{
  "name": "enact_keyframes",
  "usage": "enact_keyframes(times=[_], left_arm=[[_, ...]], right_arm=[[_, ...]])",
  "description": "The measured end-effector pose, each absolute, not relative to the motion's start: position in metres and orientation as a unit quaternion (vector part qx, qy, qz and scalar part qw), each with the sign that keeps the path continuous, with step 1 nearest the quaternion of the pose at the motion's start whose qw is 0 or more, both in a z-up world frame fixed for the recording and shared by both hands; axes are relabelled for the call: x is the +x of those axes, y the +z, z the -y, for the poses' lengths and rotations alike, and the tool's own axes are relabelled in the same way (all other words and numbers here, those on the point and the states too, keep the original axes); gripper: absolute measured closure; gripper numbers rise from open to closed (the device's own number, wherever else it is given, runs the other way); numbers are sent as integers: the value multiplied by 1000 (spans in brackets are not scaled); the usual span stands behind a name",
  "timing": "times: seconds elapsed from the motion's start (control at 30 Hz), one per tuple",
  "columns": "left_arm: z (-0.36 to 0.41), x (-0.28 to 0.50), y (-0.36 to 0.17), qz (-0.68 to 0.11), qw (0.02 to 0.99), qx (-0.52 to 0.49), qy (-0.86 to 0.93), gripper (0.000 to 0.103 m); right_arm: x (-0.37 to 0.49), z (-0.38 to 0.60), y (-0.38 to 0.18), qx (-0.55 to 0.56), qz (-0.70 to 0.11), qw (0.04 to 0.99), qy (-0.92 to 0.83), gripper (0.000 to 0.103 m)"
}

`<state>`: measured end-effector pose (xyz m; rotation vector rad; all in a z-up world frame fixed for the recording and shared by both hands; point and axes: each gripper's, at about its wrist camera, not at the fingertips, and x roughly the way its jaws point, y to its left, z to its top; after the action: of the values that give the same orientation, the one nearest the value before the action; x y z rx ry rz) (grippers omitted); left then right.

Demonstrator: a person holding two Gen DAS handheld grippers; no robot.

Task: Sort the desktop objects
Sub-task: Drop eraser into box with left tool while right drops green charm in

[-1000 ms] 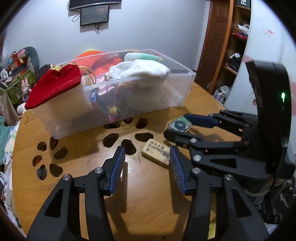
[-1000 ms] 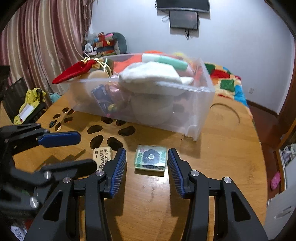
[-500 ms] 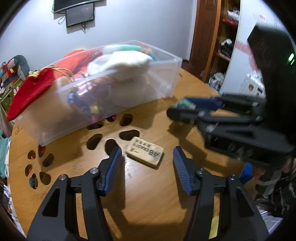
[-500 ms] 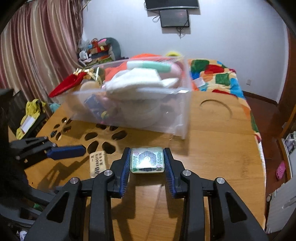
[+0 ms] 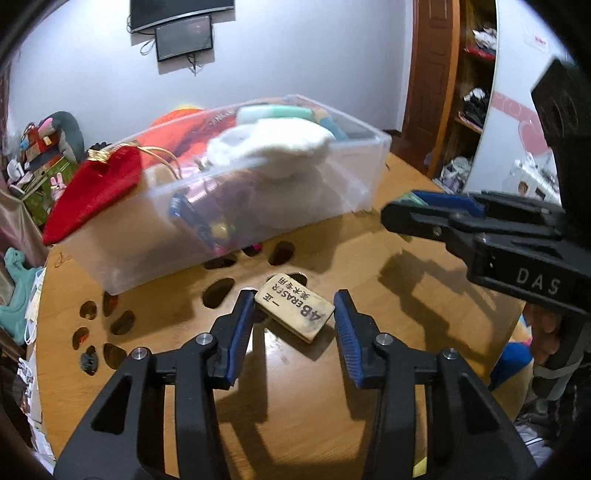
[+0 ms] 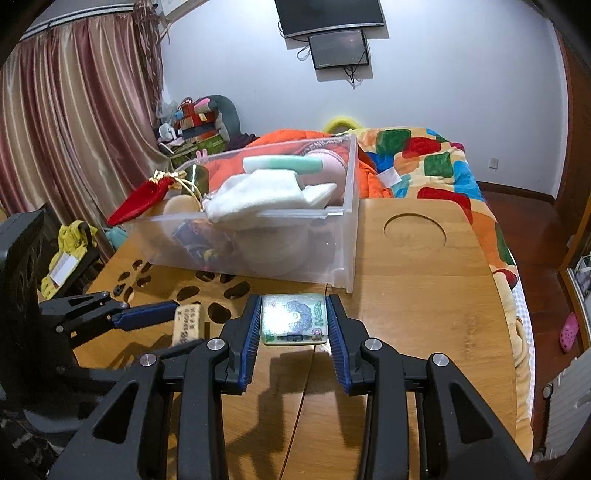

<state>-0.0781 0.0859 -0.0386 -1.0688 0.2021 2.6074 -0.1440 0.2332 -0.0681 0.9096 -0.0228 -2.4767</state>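
both wrist views near tabletop, facing bin (image 5: 236,206)

A home bedroom, w/ plenty of evidence: a bed under a patchwork blanket of red, green, blue & orange blocks (image 6: 436,166) sits right behind the round wooden table w/ oval cut-outs (image 6: 424,295), and long pinkish-brown satin curtains (image 6: 74,110) hang along one wall. A dark flat-screen TV (image 6: 328,16) is mounted high on the pale wall above a smaller black screen (image 6: 339,50), w/ soft toys & gift boxes piled in the corner (image 6: 199,114). Dark wooden door (image 5: 432,74), open shelves stuffed w/ clothes (image 5: 476,99), and a pink child's clog on the red-brown floor (image 6: 569,326) all read as lived-in household.
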Motion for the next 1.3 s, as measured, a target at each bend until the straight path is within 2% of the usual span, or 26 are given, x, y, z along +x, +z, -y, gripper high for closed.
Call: enact_keyframes(times=[0.8, 1.3], left_arm=[[-47, -115, 31, 0, 149, -289, 946, 59], [-38, -176, 17, 27, 107, -325, 939, 59]], right_arm=[[-154, -220, -10, 262, -35, 263, -928, 72], [-203, -199, -20, 278, -36, 264, -923, 72]])
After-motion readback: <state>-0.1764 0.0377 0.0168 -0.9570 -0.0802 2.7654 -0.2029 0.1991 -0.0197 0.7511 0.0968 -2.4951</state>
